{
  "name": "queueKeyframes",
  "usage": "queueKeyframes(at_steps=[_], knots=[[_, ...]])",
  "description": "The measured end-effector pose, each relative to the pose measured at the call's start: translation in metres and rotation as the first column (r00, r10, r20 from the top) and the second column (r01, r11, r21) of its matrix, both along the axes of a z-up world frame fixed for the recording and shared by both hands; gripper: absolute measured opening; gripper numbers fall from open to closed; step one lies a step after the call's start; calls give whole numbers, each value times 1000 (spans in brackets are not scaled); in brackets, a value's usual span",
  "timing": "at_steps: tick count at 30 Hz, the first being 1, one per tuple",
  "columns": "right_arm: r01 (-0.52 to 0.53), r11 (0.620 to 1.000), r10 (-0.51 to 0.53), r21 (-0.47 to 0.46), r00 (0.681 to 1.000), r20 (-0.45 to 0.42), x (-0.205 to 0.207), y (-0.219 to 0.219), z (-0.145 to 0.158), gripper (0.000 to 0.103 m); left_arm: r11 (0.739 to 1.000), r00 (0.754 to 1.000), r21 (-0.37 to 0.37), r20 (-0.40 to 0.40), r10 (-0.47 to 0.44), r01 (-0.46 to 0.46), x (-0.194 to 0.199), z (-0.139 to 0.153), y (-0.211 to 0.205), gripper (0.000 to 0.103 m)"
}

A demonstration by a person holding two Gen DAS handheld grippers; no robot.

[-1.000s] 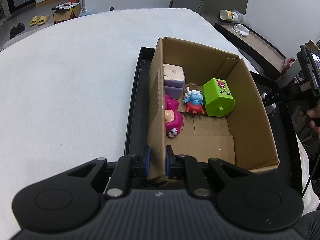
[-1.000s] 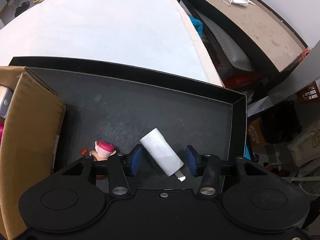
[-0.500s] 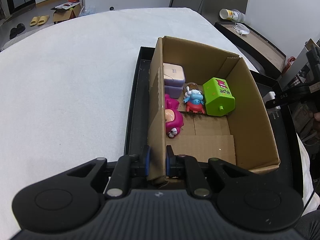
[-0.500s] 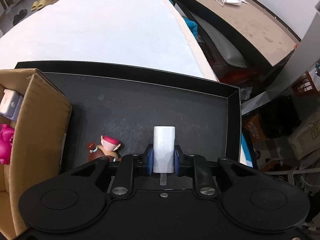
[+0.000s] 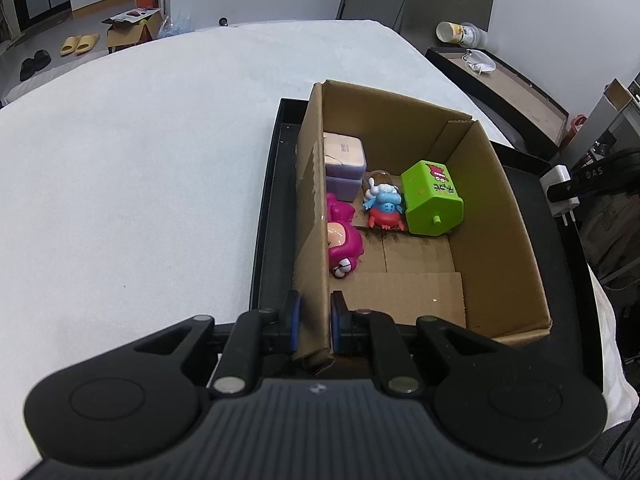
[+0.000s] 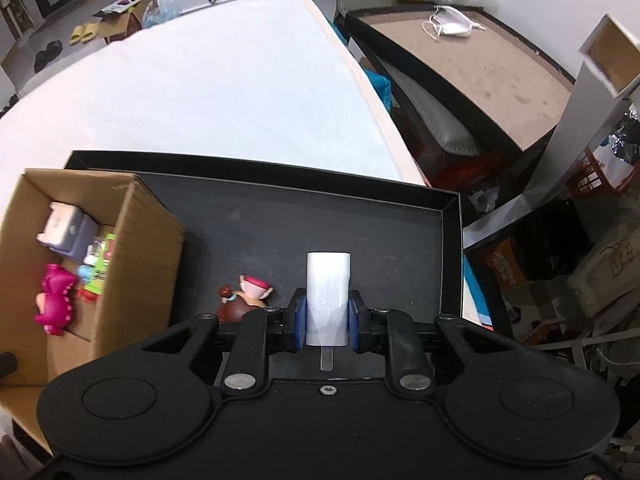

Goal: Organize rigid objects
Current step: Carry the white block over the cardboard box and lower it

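Cardboard forms the open box (image 5: 496, 216), which is seated in the left part of a black tray (image 6: 450, 248); the tray's near edge is hidden behind both gripper bodies. A small figurine (image 6: 244, 300) on the tray floor beside the box's right wall is partly covered by the right gripper (image 6: 327, 320), and its lower half cannot be made out. In the right wrist view the box contents are blurred.

The left gripper (image 5: 312, 324) is held low at the box's near left corner, its pads pressed onto the left wall. The right gripper is held above the tray floor, its blue pads (image 6: 299, 322) pinching a white charger plug (image 6: 328, 292) upright, with a metal prong pointing back at the camera.

Inside the box, a lilac case (image 5: 344, 160) is stacked in the far left corner, a pink toy (image 5: 342, 240) lies along the left wall, a blue-and-red figure (image 5: 384, 208) sits mid-floor, and a green block (image 5: 432, 204) carries yellow characters too small to be read.
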State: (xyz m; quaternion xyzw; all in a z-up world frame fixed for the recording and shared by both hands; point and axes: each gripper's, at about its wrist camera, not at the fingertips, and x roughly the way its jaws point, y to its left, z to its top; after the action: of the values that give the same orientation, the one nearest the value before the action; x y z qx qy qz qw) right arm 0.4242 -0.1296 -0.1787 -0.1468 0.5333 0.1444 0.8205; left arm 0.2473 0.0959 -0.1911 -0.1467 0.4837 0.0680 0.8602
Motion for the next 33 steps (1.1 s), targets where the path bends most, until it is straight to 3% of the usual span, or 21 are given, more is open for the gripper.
queueKeyframes(at_steps=[15,33], knots=[[-53,997,51,48,998,40,-23,27,41,20,1000,1000,-14,23,-1,1,-9,5,3,12],[-137,986,133,98,990,46,-46,71,65,20,999,999,-40,37,1,1,-11,6,8,12]])
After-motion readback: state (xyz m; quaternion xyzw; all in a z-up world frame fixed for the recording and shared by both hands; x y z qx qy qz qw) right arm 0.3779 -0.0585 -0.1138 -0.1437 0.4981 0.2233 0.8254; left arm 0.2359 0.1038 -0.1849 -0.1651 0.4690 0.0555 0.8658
